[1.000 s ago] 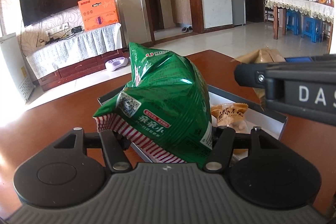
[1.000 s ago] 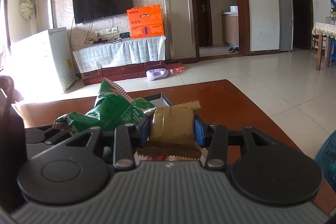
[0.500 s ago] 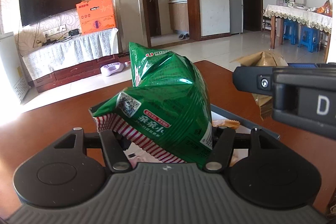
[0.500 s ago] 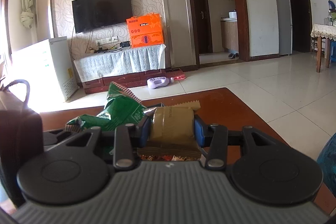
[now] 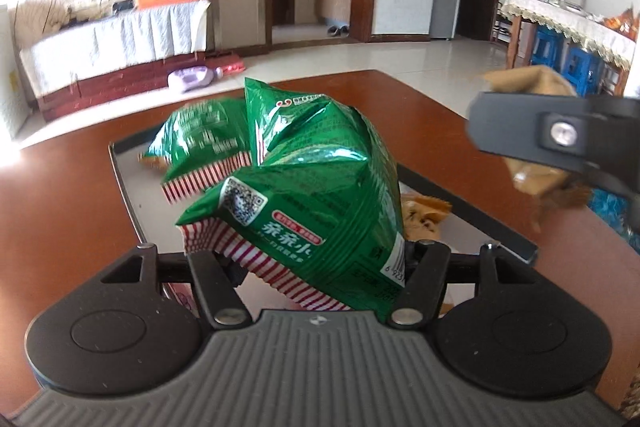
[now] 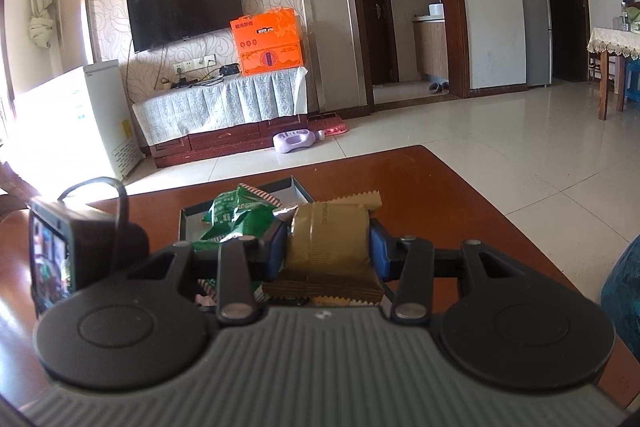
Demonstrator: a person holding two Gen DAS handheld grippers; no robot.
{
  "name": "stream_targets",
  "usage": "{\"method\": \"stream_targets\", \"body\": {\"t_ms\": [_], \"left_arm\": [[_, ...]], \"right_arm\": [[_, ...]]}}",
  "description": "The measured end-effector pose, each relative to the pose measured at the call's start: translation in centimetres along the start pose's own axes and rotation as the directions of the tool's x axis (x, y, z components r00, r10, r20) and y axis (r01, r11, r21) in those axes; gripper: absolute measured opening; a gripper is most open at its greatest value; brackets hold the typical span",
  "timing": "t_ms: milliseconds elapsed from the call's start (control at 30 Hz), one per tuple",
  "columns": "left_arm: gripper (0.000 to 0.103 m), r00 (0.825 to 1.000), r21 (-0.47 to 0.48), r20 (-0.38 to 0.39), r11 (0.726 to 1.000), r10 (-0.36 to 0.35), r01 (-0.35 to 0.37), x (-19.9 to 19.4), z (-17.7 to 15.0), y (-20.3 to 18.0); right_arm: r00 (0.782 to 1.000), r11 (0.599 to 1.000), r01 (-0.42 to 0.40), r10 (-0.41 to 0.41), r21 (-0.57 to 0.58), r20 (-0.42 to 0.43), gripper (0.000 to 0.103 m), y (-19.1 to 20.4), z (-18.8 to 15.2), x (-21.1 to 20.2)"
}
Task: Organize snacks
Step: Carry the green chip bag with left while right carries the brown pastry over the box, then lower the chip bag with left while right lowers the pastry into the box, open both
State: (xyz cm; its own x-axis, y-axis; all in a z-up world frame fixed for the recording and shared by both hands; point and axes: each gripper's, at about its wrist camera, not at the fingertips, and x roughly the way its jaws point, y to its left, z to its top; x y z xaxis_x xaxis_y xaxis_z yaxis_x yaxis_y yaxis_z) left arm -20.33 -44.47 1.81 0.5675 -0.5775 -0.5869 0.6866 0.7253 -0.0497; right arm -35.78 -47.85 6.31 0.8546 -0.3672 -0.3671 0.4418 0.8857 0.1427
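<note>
A green snack bag (image 5: 320,195) with a red-striped edge sits between the jaws of my left gripper (image 5: 312,253), just above a shallow box tray (image 5: 124,187). The jaws are opening, and the pads still touch the bag. In the tray lie a second green bag (image 5: 200,143) and a golden packet (image 5: 424,215). My right gripper (image 6: 328,253) is shut on a brown snack packet (image 6: 328,239), held to the right of the tray (image 6: 296,187). In the left wrist view, one finger of the right gripper (image 5: 552,135) crosses in front of the brown packet (image 5: 528,83).
The tray rests on a reddish-brown wooden table (image 6: 440,187) whose far edge meets a tiled floor. A blue patterned object (image 6: 624,283) sits at the table's right edge. The body of the left gripper (image 6: 60,255) shows at the left of the right wrist view.
My left gripper has come down and forward over the tray with the green bag, so the second green bag in the tray now shows. The right gripper has kept still with its packet.
</note>
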Motion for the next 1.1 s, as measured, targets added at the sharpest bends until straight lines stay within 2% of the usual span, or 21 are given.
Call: {"method": "stream_targets", "body": {"t_ms": [167,367,433,533,667,833,1000,1100], "left_arm": [[0.074,0.999,-0.008,-0.030,1.000,0.018,-0.018,1.2,0.3,0.8],[0.086,0.994,-0.020,-0.046,0.995,0.097,-0.098,1.7,0.7,2.3],[0.092,0.990,0.014,-0.028,0.990,0.141,-0.141,1.6,1.0,2.1],[0.095,0.983,0.075,0.002,0.980,0.184,-0.184,0.7,1.0,1.6],[0.096,0.985,0.078,0.018,0.982,0.169,-0.170,-0.7,1.1,2.9],[0.096,0.985,0.145,0.022,0.974,0.170,-0.172,-2.4,0.3,4.0],[0.096,0.985,0.187,0.031,0.968,0.167,-0.170,-4.0,-0.7,5.4],[0.096,0.986,0.182,0.032,0.970,0.161,-0.164,-4.3,-0.9,6.0]], "right_arm": [[1.000,1.000,-0.008,0.008,-0.007,-0.021,0.046,0.1,-0.4,0.4],[0.999,1.000,-0.017,0.016,-0.024,-0.039,0.046,0.6,-0.8,0.8],[0.999,0.999,-0.018,0.017,-0.028,-0.049,0.046,0.7,-0.9,1.1],[0.998,0.999,-0.022,0.021,-0.030,-0.060,0.046,1.0,-1.0,1.5],[0.997,0.999,-0.023,0.021,-0.029,-0.076,0.046,1.0,-1.1,1.9],[0.994,0.999,-0.028,0.024,-0.029,-0.107,0.046,1.3,-1.0,2.9],[0.987,0.997,-0.046,0.037,-0.054,-0.158,0.046,2.7,-1.2,5.2],[0.983,0.996,-0.052,0.037,-0.078,-0.181,0.045,3.9,-1.3,6.6]]}}
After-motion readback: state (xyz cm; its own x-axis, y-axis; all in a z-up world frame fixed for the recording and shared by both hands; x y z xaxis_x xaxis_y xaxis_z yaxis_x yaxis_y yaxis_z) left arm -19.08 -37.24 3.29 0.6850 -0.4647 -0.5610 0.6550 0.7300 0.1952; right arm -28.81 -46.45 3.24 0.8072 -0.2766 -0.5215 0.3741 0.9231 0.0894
